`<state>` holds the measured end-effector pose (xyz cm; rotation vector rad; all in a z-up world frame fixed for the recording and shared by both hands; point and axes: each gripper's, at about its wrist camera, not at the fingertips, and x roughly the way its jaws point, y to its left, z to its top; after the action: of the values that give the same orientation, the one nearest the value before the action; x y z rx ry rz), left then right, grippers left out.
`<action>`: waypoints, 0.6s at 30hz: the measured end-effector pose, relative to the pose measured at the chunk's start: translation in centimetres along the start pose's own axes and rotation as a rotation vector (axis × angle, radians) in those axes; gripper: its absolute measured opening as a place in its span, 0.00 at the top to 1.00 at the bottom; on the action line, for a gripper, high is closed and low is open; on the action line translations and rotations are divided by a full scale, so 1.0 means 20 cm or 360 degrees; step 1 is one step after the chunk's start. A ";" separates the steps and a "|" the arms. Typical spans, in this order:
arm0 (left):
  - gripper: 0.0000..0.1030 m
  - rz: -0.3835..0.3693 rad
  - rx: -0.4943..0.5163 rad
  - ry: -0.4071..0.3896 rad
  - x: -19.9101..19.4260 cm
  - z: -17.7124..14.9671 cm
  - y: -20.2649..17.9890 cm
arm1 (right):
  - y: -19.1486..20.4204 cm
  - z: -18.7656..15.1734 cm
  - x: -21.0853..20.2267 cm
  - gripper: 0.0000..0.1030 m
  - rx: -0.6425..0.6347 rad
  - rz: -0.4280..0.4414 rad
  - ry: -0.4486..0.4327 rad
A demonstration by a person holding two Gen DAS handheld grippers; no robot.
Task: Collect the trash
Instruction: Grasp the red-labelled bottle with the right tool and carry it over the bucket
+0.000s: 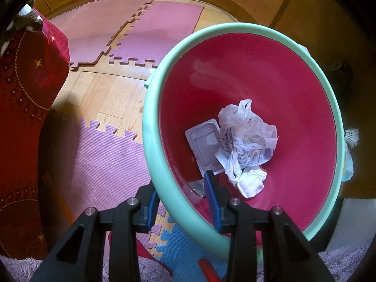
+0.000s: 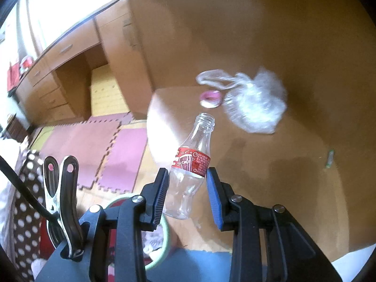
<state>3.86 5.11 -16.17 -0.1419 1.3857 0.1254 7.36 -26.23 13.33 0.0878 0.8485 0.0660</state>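
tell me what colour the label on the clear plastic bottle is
Red label, white print; right wrist view.

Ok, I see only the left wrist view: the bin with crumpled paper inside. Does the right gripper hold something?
Observer: Yes. The right gripper is shut on a clear bottle with a red label; the bottle has no cap.
Operator: Is there other trash on the table?
Observer: A crumpled clear plastic bag lies on the wooden table, beyond the bottle.
Operator: Anything more near it?
Observer: A small pink roll lies close beside the bag's handles; the picture is too blurred to tell if they touch.
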 end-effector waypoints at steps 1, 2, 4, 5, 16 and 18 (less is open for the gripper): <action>0.63 -0.0001 0.0000 0.0000 0.00 0.00 0.00 | 0.03 -0.02 0.00 0.67 -0.0022 0.0012 0.0006; 0.63 -0.0002 -0.0001 0.0001 0.00 0.00 0.00 | 0.06 -0.04 0.01 0.67 -0.0049 0.0020 0.0011; 0.63 -0.0003 -0.0001 0.0001 0.00 0.00 0.00 | 0.13 -0.08 0.02 0.67 -0.0119 0.0037 0.0029; 0.63 -0.0003 -0.0001 0.0000 0.00 0.00 0.00 | 0.16 -0.10 0.02 0.67 -0.0138 0.0045 0.0035; 0.63 -0.0005 0.0000 0.0001 0.00 0.01 0.00 | 0.45 -0.32 0.16 0.67 -0.0374 0.0193 0.0139; 0.63 -0.0006 -0.0001 0.0001 0.00 0.01 0.00 | 0.49 -0.37 0.20 0.67 -0.0410 0.0212 0.0163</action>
<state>3.98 5.12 -16.18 -0.1451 1.3860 0.1231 4.20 -15.75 6.55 -0.1020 0.9289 0.3063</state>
